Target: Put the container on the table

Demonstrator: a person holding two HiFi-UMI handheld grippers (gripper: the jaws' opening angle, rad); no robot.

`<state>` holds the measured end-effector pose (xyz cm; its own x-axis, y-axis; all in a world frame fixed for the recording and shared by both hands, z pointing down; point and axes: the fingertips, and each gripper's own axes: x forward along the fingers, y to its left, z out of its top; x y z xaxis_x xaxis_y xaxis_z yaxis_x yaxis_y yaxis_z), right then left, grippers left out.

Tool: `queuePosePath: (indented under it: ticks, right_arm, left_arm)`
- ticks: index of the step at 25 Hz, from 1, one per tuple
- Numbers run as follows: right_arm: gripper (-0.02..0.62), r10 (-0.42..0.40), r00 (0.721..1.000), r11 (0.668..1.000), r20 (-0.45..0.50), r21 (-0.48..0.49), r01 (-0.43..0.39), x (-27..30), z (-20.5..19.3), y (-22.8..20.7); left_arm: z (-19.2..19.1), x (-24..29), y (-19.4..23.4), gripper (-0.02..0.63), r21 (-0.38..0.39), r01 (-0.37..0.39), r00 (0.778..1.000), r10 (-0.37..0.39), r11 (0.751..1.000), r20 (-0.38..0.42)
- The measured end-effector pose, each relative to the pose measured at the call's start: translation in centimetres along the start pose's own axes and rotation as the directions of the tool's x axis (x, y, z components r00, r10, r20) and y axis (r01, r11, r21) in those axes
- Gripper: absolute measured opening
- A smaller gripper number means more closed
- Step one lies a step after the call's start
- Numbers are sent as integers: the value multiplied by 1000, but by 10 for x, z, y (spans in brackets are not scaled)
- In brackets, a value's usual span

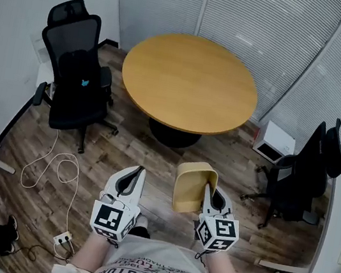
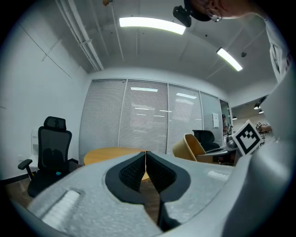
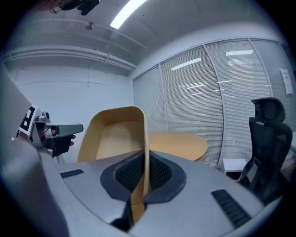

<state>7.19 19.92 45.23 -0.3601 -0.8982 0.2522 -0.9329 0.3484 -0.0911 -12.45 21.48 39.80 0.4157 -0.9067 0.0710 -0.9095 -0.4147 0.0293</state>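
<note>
While you stand short of the table (image 1: 189, 81), head view shows the container (image 1: 189, 184) hanging from your right gripper (image 1: 208, 194). Left gripper view: your left gripper (image 2: 145, 159) is clenched, empty. Right gripper view: jaws pinch the container's thin wall for one-handed carrying.

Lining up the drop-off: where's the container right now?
In the head view the container is low and right of centre, carried by the right tongs, which clamp its side wall, short of the round table ahead.
</note>
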Motion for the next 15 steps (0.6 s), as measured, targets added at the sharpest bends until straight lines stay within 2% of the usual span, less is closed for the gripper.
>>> queuePosePath:
  ticks: [4, 8, 15]
  right_arm:
    - [12, -7, 1000, 1000, -9, 9, 7, 37, 5, 25]
    - [12, -2, 999, 1000, -33, 12, 2, 67, 5, 40]
    - [12, 4, 999, 1000, -54, 31, -2, 118, 6, 34]
  left_arm:
    - [1, 10, 45, 12, 14, 12, 1000, -12, 1000, -13]
    - [-7, 20, 81, 12, -3, -3, 999, 3, 1000, -34]
    - [-21, 53, 113, 12, -26, -14, 998, 13, 1000, -68]
